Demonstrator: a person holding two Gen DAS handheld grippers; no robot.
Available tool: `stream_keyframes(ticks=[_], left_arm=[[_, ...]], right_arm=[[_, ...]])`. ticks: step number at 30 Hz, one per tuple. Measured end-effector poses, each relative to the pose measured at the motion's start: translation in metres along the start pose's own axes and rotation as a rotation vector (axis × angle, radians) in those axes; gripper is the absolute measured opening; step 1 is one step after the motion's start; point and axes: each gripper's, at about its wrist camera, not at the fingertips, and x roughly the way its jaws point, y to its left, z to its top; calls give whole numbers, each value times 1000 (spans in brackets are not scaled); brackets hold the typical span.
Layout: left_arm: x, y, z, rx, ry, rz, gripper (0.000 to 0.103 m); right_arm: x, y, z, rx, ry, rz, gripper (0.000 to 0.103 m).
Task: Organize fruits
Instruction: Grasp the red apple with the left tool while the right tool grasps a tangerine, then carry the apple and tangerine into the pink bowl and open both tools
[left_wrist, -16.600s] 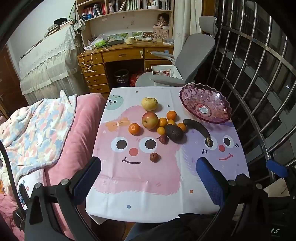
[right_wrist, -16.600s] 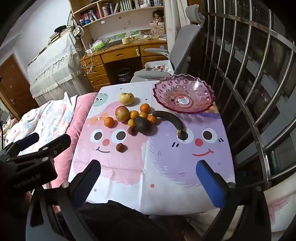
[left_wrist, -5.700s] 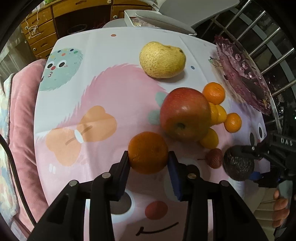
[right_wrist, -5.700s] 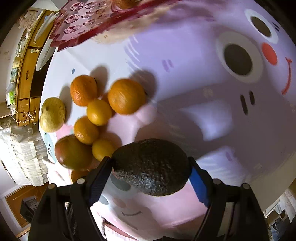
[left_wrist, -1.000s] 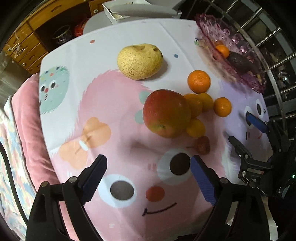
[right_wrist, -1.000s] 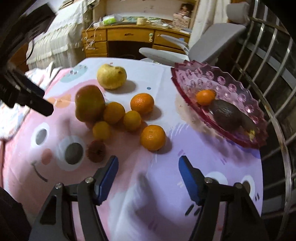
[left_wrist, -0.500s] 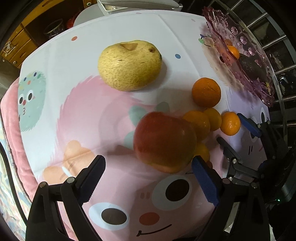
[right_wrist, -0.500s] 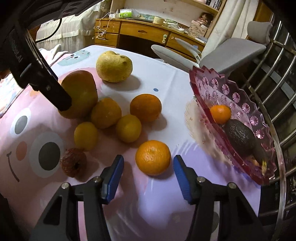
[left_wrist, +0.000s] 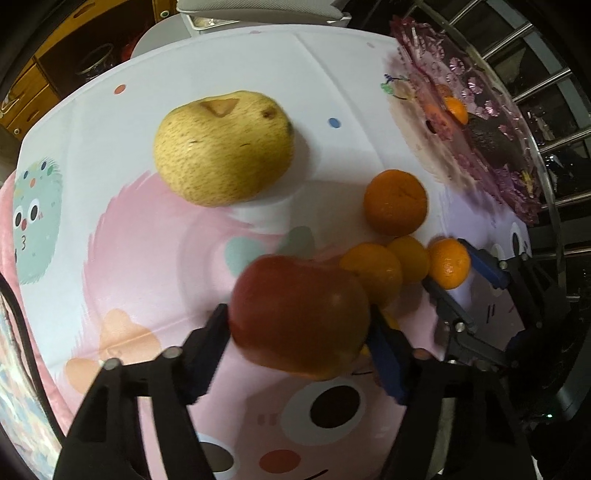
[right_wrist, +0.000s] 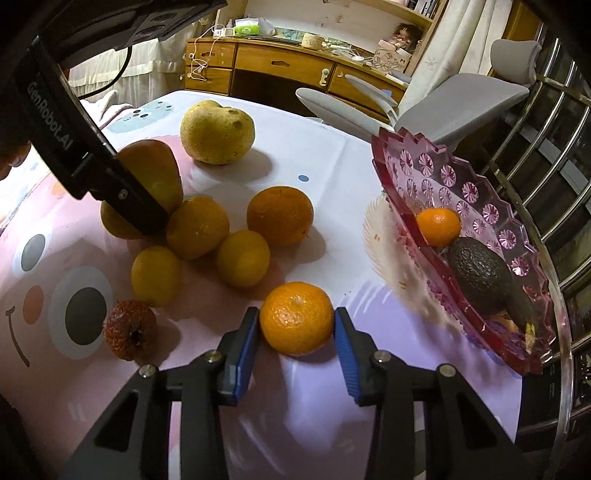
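Note:
A red apple (left_wrist: 299, 314) sits between the pads of my left gripper (left_wrist: 299, 341); the jaws are closing and both pads touch its sides. My right gripper (right_wrist: 295, 332) is closing on a small mandarin (right_wrist: 297, 317) on the tablecloth, with its blue pads against both sides. A pink glass bowl (right_wrist: 443, 173) at the right holds a mandarin (right_wrist: 437, 225), an avocado (right_wrist: 480, 275) and a dark banana. A yellow pear (right_wrist: 218, 131) lies at the back. Several oranges (right_wrist: 279, 216) cluster beside the apple.
A shrivelled brown fruit (right_wrist: 129, 328) lies left of the right gripper. A grey chair (right_wrist: 461, 96) and wooden desk (right_wrist: 295, 70) stand behind the table. Metal window bars (right_wrist: 546, 122) run close along the right, past the bowl. Pink bedding (left_wrist: 7, 229) borders the left edge.
My left gripper came down over the apple and its jaws narrowed onto it. The right jaws narrowed from wide apart onto the mandarin.

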Motion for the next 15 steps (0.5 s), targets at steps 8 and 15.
stream_keyframes(ticks=[8, 15], left_arm=[[-5, -4, -7, -9, -18, 28, 68], [-42, -15, -18, -13, -86, 33, 68]], right_arm=[[-9, 2, 2, 38, -8, -6, 39], [-42, 4, 8, 72, -57, -9, 39]])
